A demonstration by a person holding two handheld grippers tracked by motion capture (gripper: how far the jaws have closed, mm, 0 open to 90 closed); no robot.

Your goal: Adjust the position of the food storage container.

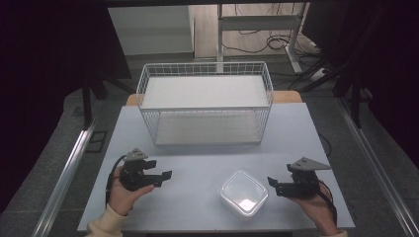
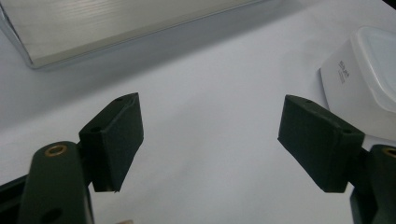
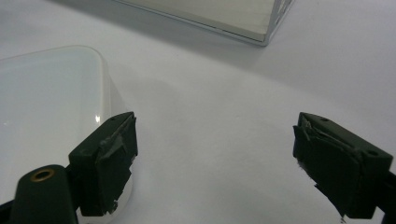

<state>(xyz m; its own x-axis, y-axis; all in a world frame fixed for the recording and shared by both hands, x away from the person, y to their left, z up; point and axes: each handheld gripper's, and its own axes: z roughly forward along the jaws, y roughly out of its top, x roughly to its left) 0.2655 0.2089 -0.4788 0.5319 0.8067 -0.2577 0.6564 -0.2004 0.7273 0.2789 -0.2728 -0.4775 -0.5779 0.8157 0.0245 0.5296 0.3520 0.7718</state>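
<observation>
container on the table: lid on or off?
Lid on. The clear plastic container sits upright on the table with its rounded lid seated flush on top; neither gripper touches it. Contents: cannot tell.

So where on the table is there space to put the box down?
The widest bare patch lies between the wire basket and the lidded plastic box, running across the table. There is also room between the left gripper and the box. It is tighter at the box's right side, where the right gripper sits close by, fingers open.
</observation>
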